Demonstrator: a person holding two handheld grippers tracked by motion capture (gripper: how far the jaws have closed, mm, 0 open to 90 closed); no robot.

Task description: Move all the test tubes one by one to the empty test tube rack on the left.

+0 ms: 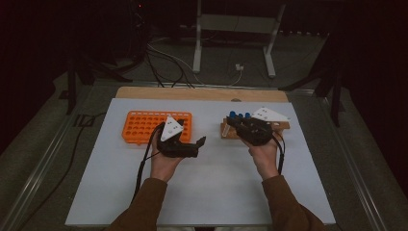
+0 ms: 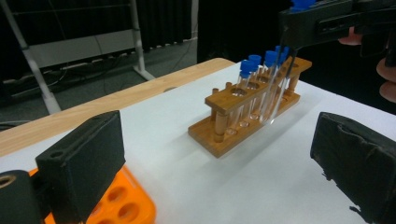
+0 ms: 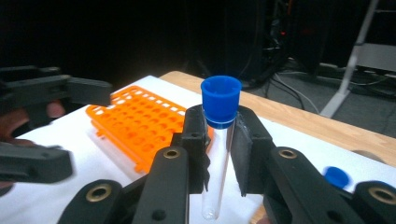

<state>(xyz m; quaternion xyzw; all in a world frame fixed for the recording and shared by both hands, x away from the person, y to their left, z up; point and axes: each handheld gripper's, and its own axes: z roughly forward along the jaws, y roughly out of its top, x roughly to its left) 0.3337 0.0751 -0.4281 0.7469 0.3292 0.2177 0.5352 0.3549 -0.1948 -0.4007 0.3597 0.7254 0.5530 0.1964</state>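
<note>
Blue-capped tube (image 3: 219, 140) upright between right claw (image 3: 219, 154) pads (clamped).

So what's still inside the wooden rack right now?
The wooden rack holds several blue-capped tubes at its far end; the near holes look empty. The right hand-held gripper covers the far end, so the exact count is unclear.

Looks like a lab bench setup in a dark room

Blue-capped test tubes (image 2: 249, 74) are sitting in a wooden rack (image 2: 247, 114), an orange tube tray (image 1: 144, 126) is lying nearby, and cables (image 1: 168, 62) are trailing past a metal stand (image 1: 235, 29).
</note>
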